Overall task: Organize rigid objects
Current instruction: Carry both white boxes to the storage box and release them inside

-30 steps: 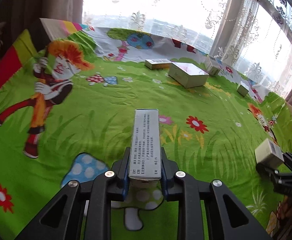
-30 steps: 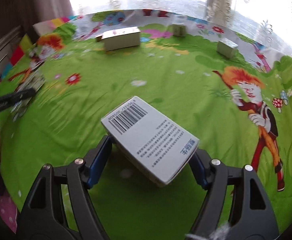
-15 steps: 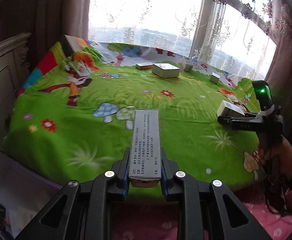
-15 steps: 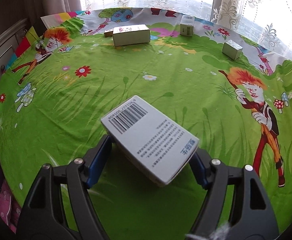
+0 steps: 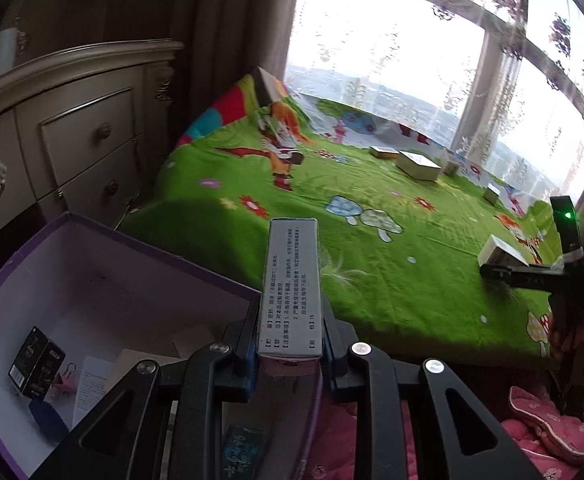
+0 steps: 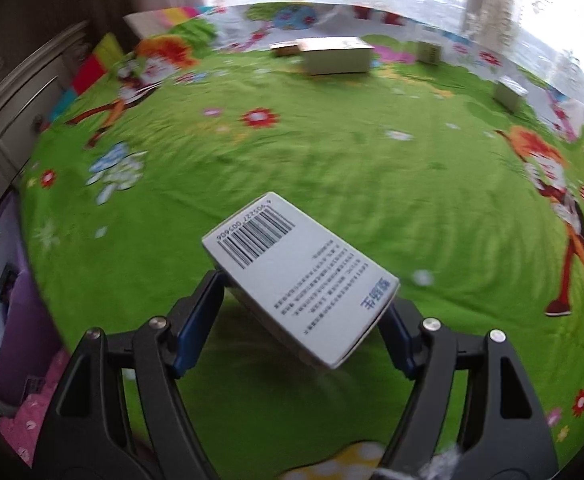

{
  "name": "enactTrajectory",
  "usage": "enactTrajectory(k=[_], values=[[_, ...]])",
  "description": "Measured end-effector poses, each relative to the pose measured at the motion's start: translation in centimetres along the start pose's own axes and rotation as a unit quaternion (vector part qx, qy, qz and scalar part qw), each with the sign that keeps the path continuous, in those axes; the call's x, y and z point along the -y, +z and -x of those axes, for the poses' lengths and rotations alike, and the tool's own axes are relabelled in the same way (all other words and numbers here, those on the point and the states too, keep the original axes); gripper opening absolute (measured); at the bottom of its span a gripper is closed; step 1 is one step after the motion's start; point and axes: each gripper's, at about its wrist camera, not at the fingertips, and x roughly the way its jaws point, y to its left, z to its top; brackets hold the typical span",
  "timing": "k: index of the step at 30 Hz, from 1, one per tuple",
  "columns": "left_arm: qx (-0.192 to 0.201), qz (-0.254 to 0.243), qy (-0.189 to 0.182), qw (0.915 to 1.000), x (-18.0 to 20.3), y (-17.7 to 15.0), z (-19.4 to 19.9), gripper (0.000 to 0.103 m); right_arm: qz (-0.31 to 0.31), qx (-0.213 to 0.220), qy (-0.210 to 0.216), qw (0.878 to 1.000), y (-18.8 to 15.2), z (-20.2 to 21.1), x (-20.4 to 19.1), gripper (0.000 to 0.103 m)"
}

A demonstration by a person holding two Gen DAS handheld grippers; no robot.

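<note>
Green cartoon bedspread (image 5: 392, 272) fills the left wrist view, with a lace-curtained window behind it and a pale chest of drawers (image 5: 72, 140) off to the left of the jaws. The left gripper (image 5: 291, 344) has its jaws pinched narrow on a slim grey box (image 5: 291, 288) that stands on edge and points forward. Below and left of the jaws sits an open purple bin (image 5: 104, 264), with a small black box (image 5: 36, 362) and papers on its floor. Far ahead, near the window, lie several small boxes, the largest a white carton (image 5: 418, 165). To the right of the jaws a hand (image 5: 580, 340) holds the other gripper with a white box.

From the right wrist, the same bedspread (image 6: 352, 152) spreads out, blurred. The right gripper (image 6: 298, 320) has its jaws spread wide, clamping a flat white barcode box (image 6: 300, 276) that sits tilted between them. The carton (image 6: 336, 55) lies far ahead; the purple bin (image 6: 16, 292) shows at the far left
</note>
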Motion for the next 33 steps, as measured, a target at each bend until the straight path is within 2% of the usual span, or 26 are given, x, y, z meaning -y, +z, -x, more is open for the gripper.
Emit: enactTrajectory(k=[4,9,14,21,29,33], values=[[0.01,0.011,0.007,0.9999,-0.9,0.4,0.4,0.025,0.056,0.0,0.033,0.998,0.3,0.5,-4.8,0.077],[0.018,0.023,0.016,0.9994,-2.2,0.5,1.0,0.025,0.094,0.007,0.072,0.993,0.7,1.5,-9.3,0.077],[0.027,0.03,0.043,0.9983,-3.8,0.6,1.8,0.026,0.151,0.012,0.102,0.983,1.4,2.8,-14.3,0.077],[0.032,0.057,0.088,0.994,-7.4,-0.1,3.7,0.026,0.25,0.032,0.148,0.956,1.0,4.7,-22.0,0.077],[0.033,0.082,0.137,0.9866,-10.8,-1.0,5.5,0.026,0.353,0.024,0.191,0.916,-1.8,5.4,-29.0,0.077],[0.039,0.082,0.179,0.9796,-12.1,-1.1,6.5,0.026,0.395,0.011,0.211,0.894,-3.7,5.5,-31.8,0.077]])
